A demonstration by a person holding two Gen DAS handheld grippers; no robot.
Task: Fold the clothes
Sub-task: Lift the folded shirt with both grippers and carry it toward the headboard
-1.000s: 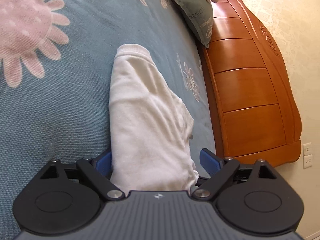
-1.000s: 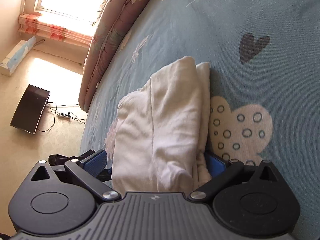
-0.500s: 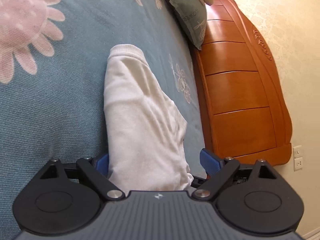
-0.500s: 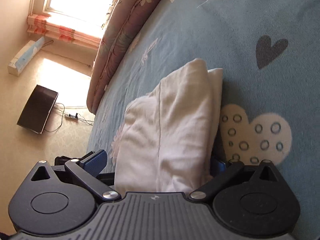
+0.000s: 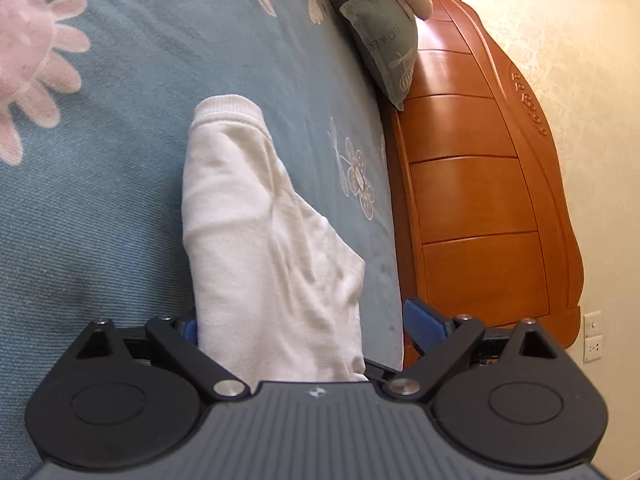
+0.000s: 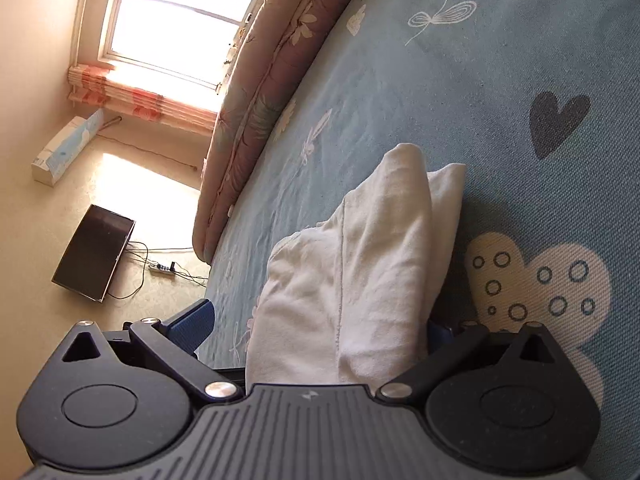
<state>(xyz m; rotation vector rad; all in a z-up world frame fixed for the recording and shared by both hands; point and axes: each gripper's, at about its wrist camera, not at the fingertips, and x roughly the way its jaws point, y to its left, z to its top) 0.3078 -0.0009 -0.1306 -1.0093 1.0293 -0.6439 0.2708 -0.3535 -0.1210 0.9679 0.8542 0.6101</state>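
So I had my left hand-held gripper [image 5: 300, 324] and right hand-held gripper [image 6: 320, 320] spread wide around the white garment [image 5: 256, 232], lower centre. Neither was clenched, apparently steadying each end on the bed [image 5: 120, 160].

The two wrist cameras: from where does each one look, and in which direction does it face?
Left wrist: sits on the left gripper, facing along the white garment over the blue bedspread toward the wooden headboard; its blue fingers show, spread apart.
Right wrist: sits on the right gripper, facing along the white garment toward the window and floor; its fingers also show, spread apart.
Shared: the garment between the fingers, and the bedspread.
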